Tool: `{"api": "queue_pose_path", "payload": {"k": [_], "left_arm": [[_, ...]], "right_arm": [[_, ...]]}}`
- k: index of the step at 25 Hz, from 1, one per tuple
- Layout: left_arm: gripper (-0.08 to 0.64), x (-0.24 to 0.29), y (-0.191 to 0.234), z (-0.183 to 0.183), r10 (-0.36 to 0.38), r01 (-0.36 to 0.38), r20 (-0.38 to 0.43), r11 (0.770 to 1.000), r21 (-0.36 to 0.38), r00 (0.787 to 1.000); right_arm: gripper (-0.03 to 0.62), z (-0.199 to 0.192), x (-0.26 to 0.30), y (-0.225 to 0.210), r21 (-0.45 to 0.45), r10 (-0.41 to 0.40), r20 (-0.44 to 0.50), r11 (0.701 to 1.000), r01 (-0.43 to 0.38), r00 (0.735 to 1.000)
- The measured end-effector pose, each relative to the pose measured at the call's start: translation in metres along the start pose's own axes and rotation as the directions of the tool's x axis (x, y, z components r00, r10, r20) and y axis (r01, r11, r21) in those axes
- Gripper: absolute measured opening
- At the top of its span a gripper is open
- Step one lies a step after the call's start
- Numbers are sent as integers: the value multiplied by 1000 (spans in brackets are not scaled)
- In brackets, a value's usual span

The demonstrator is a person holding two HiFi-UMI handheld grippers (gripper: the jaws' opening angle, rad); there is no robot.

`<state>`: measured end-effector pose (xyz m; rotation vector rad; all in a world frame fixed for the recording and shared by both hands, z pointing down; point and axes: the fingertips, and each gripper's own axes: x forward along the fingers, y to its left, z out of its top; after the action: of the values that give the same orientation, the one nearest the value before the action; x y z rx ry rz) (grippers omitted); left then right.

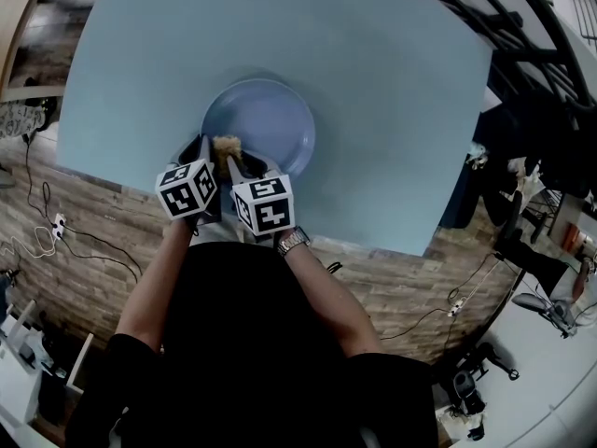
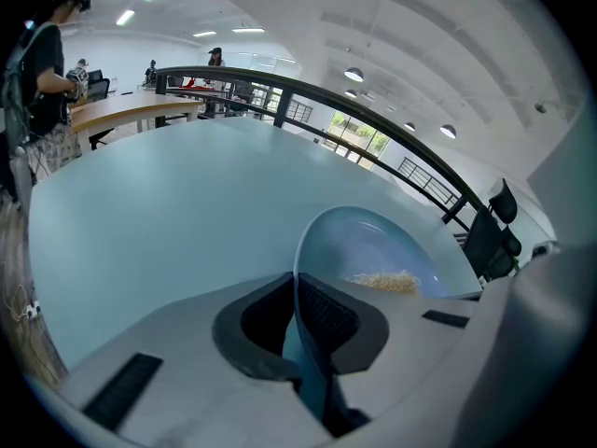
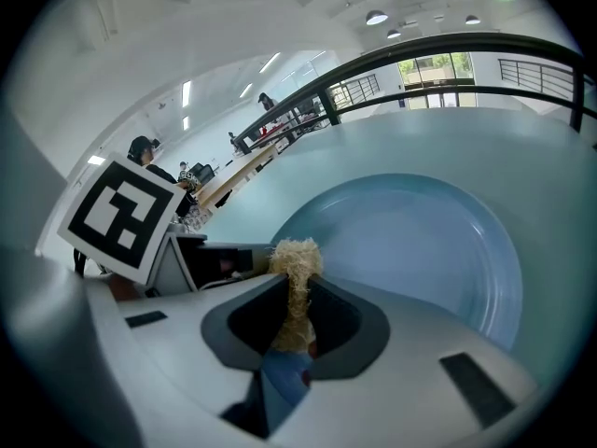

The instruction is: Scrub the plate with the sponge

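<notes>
Plate (image 1: 270,119) lies near the front edge of the blue table (image 1: 373,82), its rim pinched between the jaws of the left gripper (image 2: 298,311), apparently to steady it, while the right gripper (image 3: 297,320) clamps the fibrous tan sponge (image 3: 297,261) just above that near rim, poised for scrubbing.

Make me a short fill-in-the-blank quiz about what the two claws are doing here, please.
1. The left claw is shut on the plate's ____.
2. The right claw is shut on a tan, fibrous ____.
3. The plate and the table under it are both a pale shade of ____.

Missing words: rim; sponge; blue.
</notes>
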<state>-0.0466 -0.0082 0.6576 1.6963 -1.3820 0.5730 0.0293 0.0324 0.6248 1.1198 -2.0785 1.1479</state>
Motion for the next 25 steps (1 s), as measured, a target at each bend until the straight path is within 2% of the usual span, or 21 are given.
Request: {"api": "queue_pose_path", "payload": {"k": [25], "left_arm": [[8,4,-3,2,20,-20,17,1000,11,1000]], "right_arm": [[69,-25,-35,-43,32,-38,6,999,38,999]]}}
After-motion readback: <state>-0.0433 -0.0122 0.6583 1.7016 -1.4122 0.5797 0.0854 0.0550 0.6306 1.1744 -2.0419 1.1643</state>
